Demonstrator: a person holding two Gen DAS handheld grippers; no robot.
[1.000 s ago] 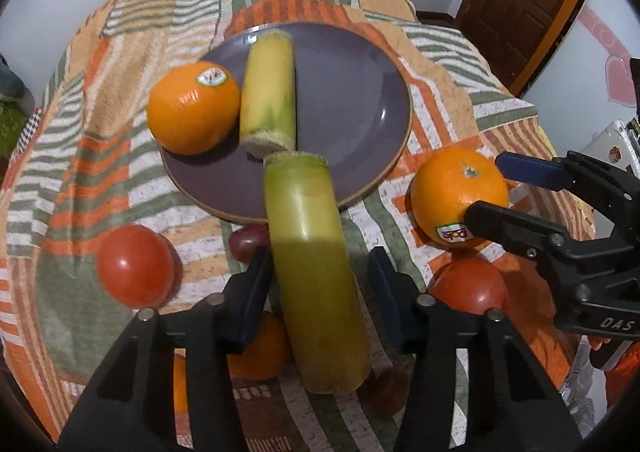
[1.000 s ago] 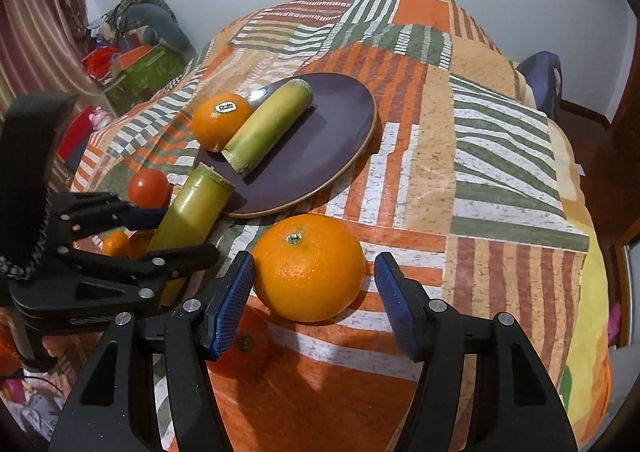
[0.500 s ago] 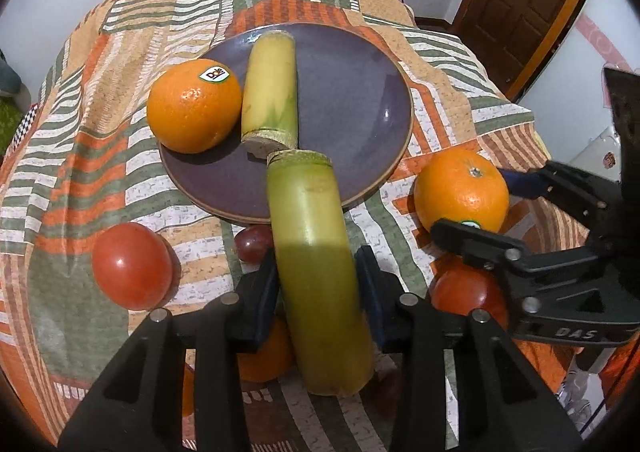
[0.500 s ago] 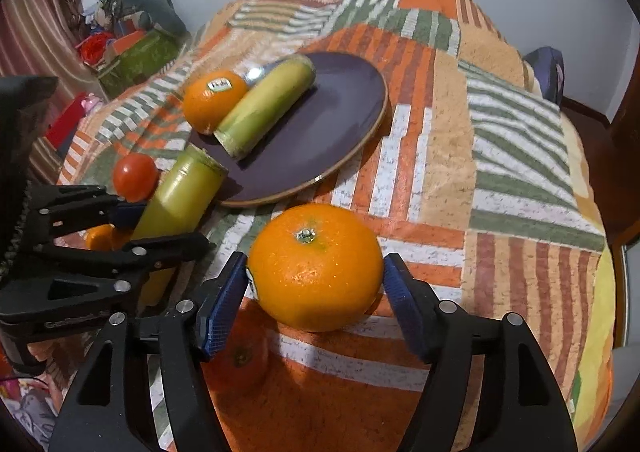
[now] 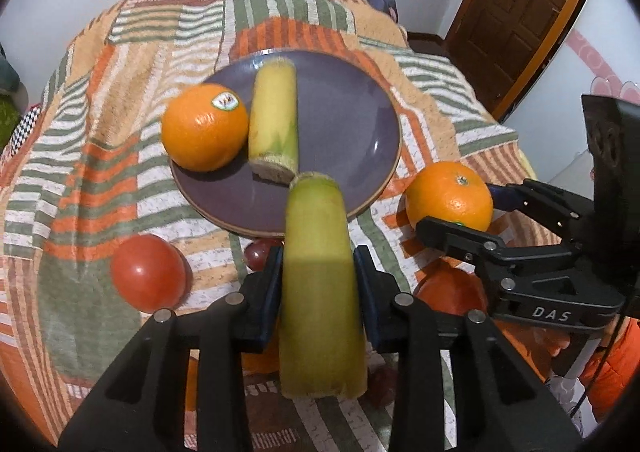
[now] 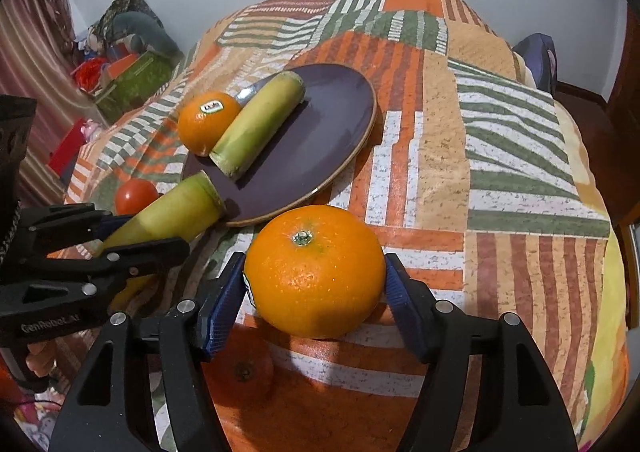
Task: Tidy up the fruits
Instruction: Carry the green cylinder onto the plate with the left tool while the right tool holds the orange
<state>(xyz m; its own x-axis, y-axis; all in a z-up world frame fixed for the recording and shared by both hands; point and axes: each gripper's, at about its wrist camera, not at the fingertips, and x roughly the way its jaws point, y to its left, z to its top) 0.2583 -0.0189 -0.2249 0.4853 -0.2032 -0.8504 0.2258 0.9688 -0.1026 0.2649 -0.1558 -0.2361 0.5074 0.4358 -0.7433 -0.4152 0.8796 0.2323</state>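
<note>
Sugarcane (image 5: 320, 292), stiff and smooth-skinned, sits clenched mid-length in the left claw (image 5: 318, 284), its far end over the purple plate's (image 5: 352, 112) rim. It likely slips if gripped near an end. The right claw (image 6: 314, 284) grasps a firm, round orange (image 6: 314, 272) across its widest part. The plate holds 1 orange (image 5: 204, 126) and 1 cane piece (image 5: 274, 124), touching.
</note>
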